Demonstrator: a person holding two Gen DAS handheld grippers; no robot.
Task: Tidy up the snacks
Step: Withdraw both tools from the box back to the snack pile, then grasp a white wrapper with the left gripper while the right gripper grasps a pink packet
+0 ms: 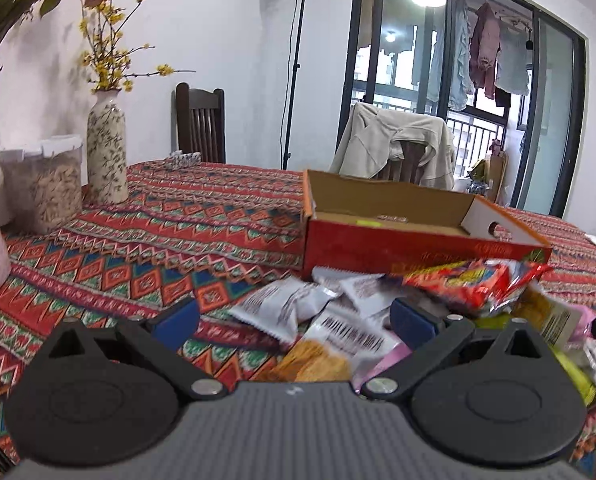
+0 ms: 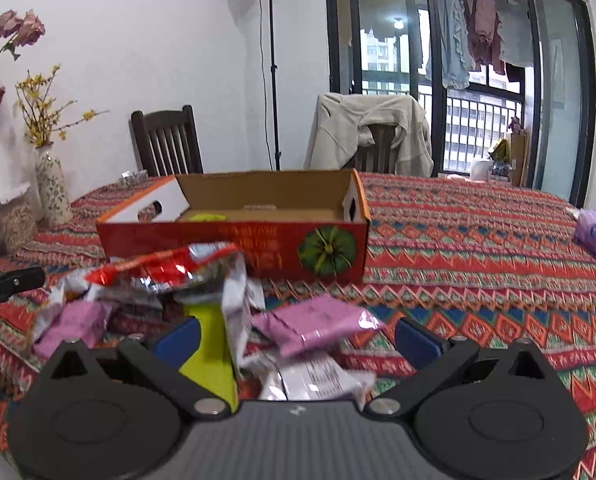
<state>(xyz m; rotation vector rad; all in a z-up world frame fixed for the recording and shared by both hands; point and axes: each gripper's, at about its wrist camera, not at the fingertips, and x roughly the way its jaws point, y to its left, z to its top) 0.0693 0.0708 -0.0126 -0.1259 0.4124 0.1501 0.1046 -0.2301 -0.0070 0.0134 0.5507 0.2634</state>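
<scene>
- Left wrist view, layout: the left tool (image 1: 294,318) hangs over the near edge of the snack pile, its jaws spread wide and holding nothing. White snack packets (image 1: 282,308) lie between and just ahead of the blue pads (image 1: 176,322); an orange-yellow packet (image 1: 314,364) lies closest to the tool body.
- Left wrist view, goal: the red cardboard box (image 1: 398,246) stands open beyond the pile, ahead and slightly right, its long axis running left to right across the view. A red foil packet (image 1: 466,284) rests against the box front.
- Left wrist view, writing: barcodes and fine print show on the white packets (too blurred to read); gold characters on the box front are also illegible.
- Left wrist view, surroundings: patterned bench cloth (image 1: 138,240), floral vase (image 1: 107,148) and a clear cereal container (image 1: 50,188) stand well off to the left.
- Right wrist view, layout: the right tool (image 2: 296,340) is likewise spread wide and empty. A pink packet (image 2: 318,326) lies between its pads, a yellow-green packet (image 2: 208,344) touches the left pad, and a white packet (image 2: 310,380) sits nearest the body.
- Right wrist view, goal: the same box (image 2: 234,240) sits dead ahead, broadside on, with a green pumpkin picture (image 2: 328,250) at its right end (the lettering is unreadable).
- Right wrist view, other arm: the tip of the left tool (image 2: 10,282) shows at the far left edge.
- Judgement: the right tool looks better placed for the pink packet, with a short straight carry forward into the box.
</scene>
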